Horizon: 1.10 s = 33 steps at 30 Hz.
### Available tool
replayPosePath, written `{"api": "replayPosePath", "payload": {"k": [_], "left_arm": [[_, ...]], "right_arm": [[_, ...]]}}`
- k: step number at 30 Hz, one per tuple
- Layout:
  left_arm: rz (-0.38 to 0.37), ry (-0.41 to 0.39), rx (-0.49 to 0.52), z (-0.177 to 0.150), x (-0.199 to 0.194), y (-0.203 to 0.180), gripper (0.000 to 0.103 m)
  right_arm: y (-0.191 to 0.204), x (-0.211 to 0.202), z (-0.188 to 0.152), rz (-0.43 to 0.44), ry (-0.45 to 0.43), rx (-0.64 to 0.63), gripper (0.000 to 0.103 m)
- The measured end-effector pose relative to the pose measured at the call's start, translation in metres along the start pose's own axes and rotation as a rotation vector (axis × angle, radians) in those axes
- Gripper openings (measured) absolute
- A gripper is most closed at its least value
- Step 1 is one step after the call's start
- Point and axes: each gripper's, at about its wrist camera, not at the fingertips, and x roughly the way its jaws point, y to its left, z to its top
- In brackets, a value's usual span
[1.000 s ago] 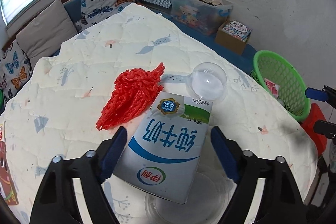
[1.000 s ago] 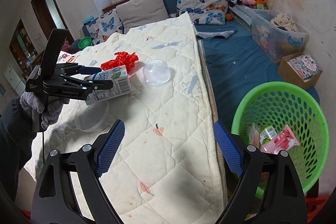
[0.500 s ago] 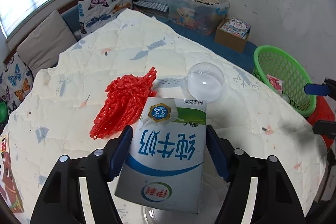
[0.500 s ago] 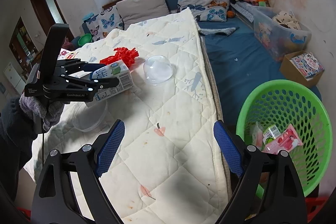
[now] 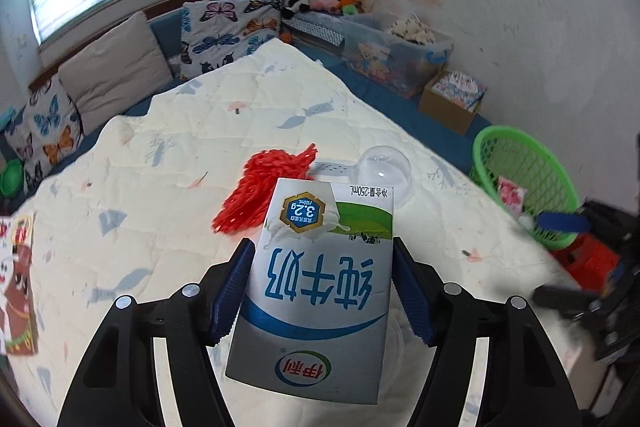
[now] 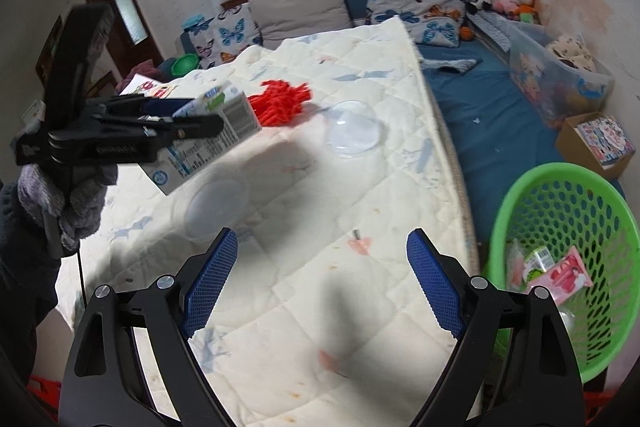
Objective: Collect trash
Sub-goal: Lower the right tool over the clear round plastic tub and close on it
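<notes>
Left wrist view shows our left gripper [image 5: 320,291] clamped on the milk carton [image 5: 320,283], lifted above the quilt, long axis pointing forward, the green basket [image 5: 524,183] off to its right, nearer our empty, spread right gripper [image 6: 322,283].

White-and-blue 250 ml milk carton [image 5: 320,279], print upside down, raised clear of the quilted bed [image 6: 344,195]; red foam netting [image 5: 260,187] and clear plastic dome lid [image 5: 384,171] on quilt; green perforated basket [image 6: 568,263] holding small cartons.
</notes>
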Motion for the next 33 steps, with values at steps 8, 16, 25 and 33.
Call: {"api": "replayPosePath", "payload": {"k": [8,16,25,33], "left_arm": [[0.067,-0.026,-0.086,-0.021,-0.037,0.03,0.065],[0.129,-0.036,-0.153,-0.045,-0.061,0.054,0.065],[0.149,-0.041,-0.192,-0.065,-0.074,0.068,0.065],[0.139,-0.038,-0.203,-0.072,-0.074,0.07,0.065]], "right_arm": [[0.039,0.027,0.002,0.068,0.042,-0.075,0.086],[0.082,0.064,0.007,0.107,0.098,-0.175,0.088],[0.107,0.107,0.012,0.097,0.148,-0.231,0.095],[0.105,0.129,0.012,0.068,0.178,-0.212,0.095]]}}
